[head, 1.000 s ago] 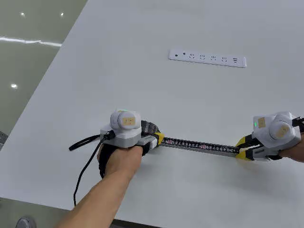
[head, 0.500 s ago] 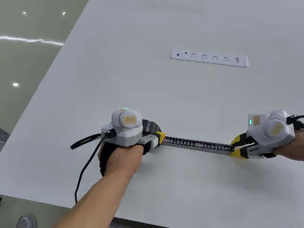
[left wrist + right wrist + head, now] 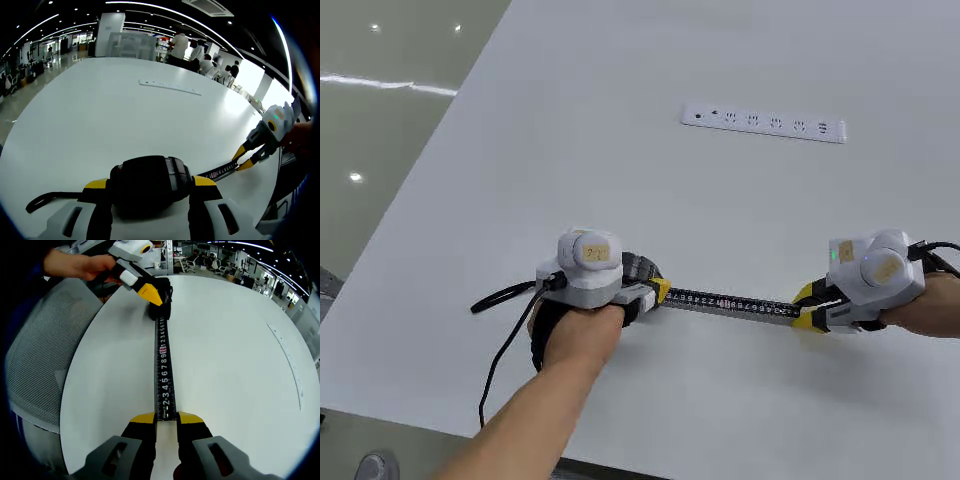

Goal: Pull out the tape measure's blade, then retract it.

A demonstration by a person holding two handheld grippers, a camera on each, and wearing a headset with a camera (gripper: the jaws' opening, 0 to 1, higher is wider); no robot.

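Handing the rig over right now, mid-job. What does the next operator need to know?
Left gripper: shut on the tape measure case, which sits on the table.
Right gripper: shut on the end of the blade.
Blade: out, stretched straight between the two grippers just above the table.
Done: pull-out.
Left: feed the blade back into the case.

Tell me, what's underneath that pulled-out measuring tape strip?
Bare white table shows beneath the blade. Whether they touch, I cannot tell. The blade's tip is hidden between the fingers of the right gripper.
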